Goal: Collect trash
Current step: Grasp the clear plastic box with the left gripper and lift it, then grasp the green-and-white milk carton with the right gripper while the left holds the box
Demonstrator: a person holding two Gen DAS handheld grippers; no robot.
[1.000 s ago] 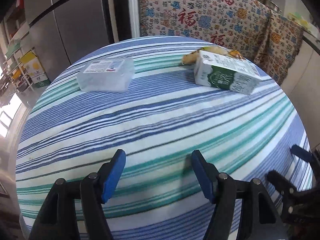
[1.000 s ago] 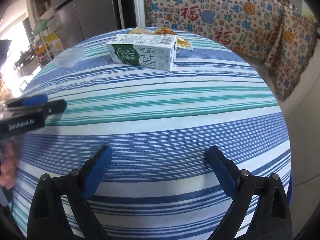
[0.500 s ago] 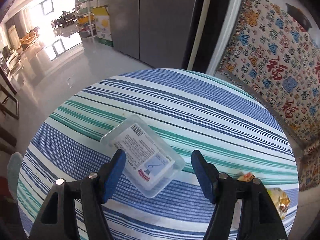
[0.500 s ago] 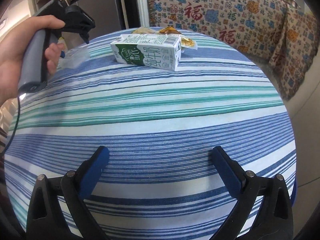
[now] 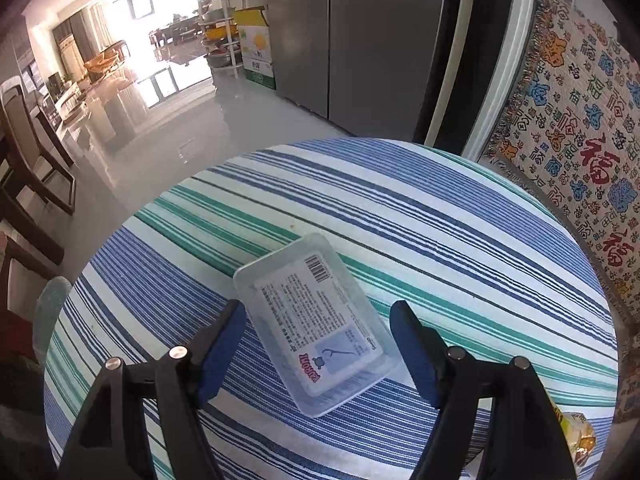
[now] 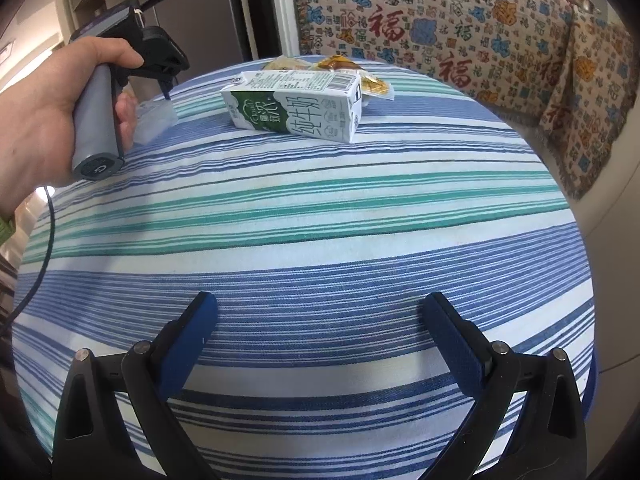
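Our left claw (image 5: 318,342) hangs over the clear plastic box (image 5: 314,326) with its blue pads spread to either side; the jaws have just been opening wider, the box lies between them, and neither pad presses on it. Our right claw (image 6: 320,338) is released too, its pads well apart above bare cloth, nothing between them

We see the round table (image 6: 360,208) first, covered in a blue, green and white striped cloth. Behind it hangs a patterned fabric (image 6: 460,28) with red characters, and in the left wrist view a grey cabinet (image 5: 360,36) stands beyond the table on a shiny floor

On the far side of the table the milk carton (image 6: 296,106) lies on its side, green and white. Just behind it sit yellow snack wrappers (image 6: 340,68), one touching the carton's far end. The plastic box rests flat near the left edge, label up, barcode at its far end. In the right wrist view our left hand (image 6: 44,120) grips the grey handle above that box, which is half hidden behind the fingers
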